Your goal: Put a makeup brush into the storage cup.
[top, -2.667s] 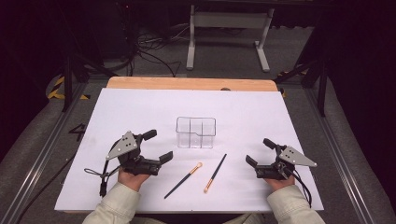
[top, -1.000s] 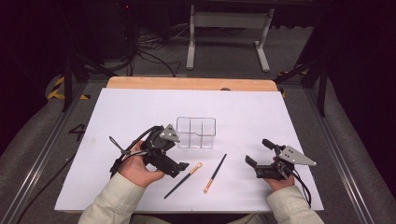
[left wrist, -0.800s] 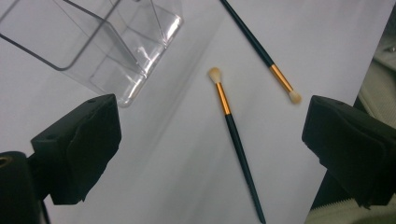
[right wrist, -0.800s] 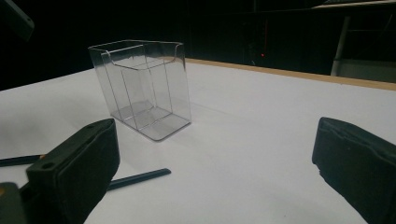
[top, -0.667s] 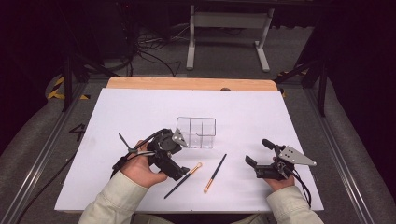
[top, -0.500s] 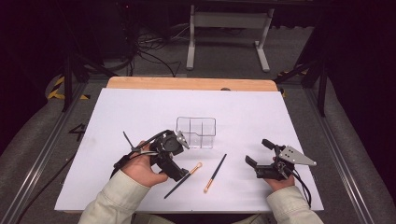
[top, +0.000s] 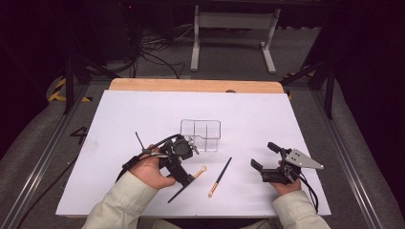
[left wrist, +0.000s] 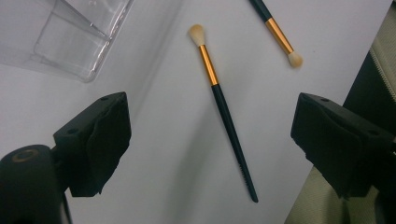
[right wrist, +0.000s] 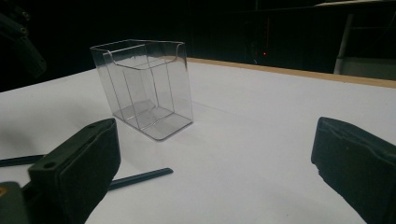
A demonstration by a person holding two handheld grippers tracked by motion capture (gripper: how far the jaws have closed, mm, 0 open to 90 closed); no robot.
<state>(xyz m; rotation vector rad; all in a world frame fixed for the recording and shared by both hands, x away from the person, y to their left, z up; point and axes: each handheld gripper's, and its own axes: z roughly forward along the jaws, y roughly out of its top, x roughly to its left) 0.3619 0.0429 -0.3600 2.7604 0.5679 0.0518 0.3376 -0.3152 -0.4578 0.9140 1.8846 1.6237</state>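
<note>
Two makeup brushes lie on the white worktop [top: 119, 124]: one brush [left wrist: 224, 107] with a cream tip, gold ferrule and dark handle, and a second brush [top: 219, 177] of the same make just beside it. One clear plastic organiser [top: 200, 135] stands near them; it has three compartments as far as its walls can be read. Two hand-held grippers are at the worktop, a left gripper [top: 184, 174] and a right gripper [top: 263, 157], each with two black fingers. Two hands hold them, one apiece, and two pale sleeves show. One white sheet covers the worktop.
</note>
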